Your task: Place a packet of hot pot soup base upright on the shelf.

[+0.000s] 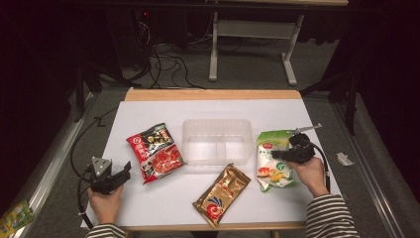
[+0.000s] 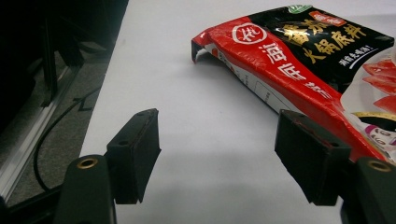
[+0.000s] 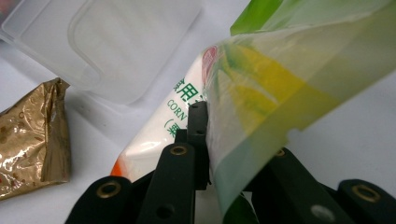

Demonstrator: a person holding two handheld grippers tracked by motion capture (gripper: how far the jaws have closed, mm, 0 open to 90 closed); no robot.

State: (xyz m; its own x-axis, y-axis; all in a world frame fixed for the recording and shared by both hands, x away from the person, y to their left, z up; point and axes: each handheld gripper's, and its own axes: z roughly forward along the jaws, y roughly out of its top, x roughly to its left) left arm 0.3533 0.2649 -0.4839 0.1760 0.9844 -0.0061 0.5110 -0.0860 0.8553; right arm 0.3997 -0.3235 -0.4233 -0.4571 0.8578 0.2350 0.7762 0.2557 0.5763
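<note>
Desk (image 1: 148,208): white, dark room behind.
Right hand-held gripper (image 1: 275,154): level, pinching green corn bag (image 1: 274,173).
Left hand-held gripper (image 1: 127,172): spread, near-left.
Count: three bags, one clear tray (image 1: 216,141).

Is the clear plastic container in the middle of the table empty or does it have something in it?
Empty. The clear container shows only its bare floor and inner divider; all three packets lie outside it on the table.

pouches: 3, red-black pouch (image 1: 155,151), gold pouch (image 1: 221,195), green-white corn pouch (image 1: 274,157)
clear tubs: 1, tub (image 1: 217,141), two compartments
grippers: 2, left gripper (image 1: 115,179), right gripper (image 1: 292,148)
bench: 1, bench (image 1: 148,111)
</note>
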